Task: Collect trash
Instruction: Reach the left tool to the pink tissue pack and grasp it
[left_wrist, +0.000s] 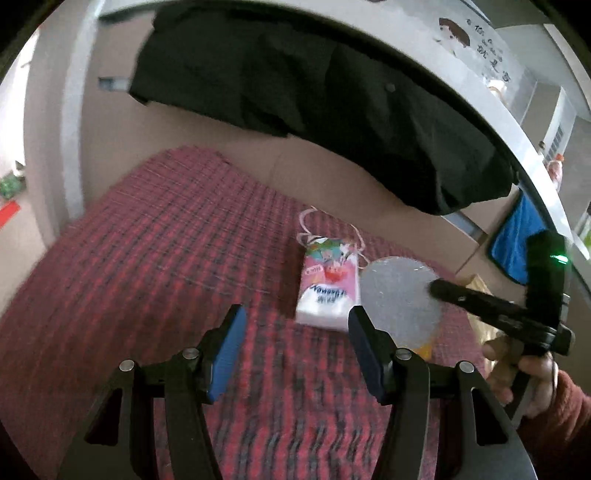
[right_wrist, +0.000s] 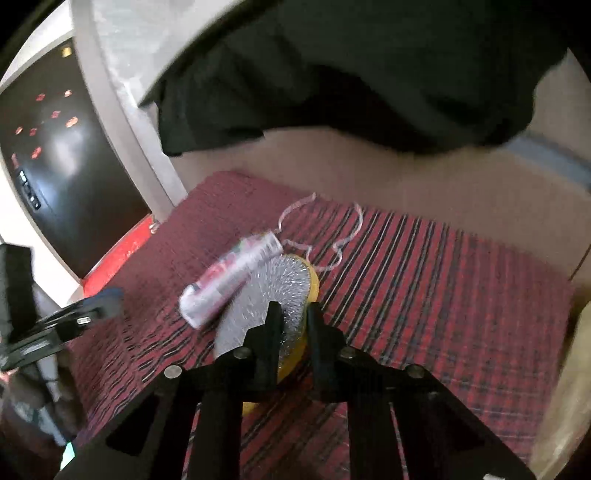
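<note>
Gripping the round silver-topped lid (right_wrist: 273, 291) by its near edge, your right claw (right_wrist: 293, 314) has its jaws shut on the disc, whose yellow rim shows just under the foil face. The lid is tilted up over the red checked cloth (right_wrist: 424, 288), and the pink tissue pack (right_wrist: 231, 280) lies against its far left side, with a thin white string (right_wrist: 332, 240) curling behind both. Your left claw (left_wrist: 295, 347) hangs wide open over the same cloth, nothing between its blue pads (left_wrist: 229, 354); the tissue pack (left_wrist: 328, 284) and the lid (left_wrist: 400, 299) sit just ahead of its right finger. A black garment (left_wrist: 314, 96) hangs above the far edge.
</note>
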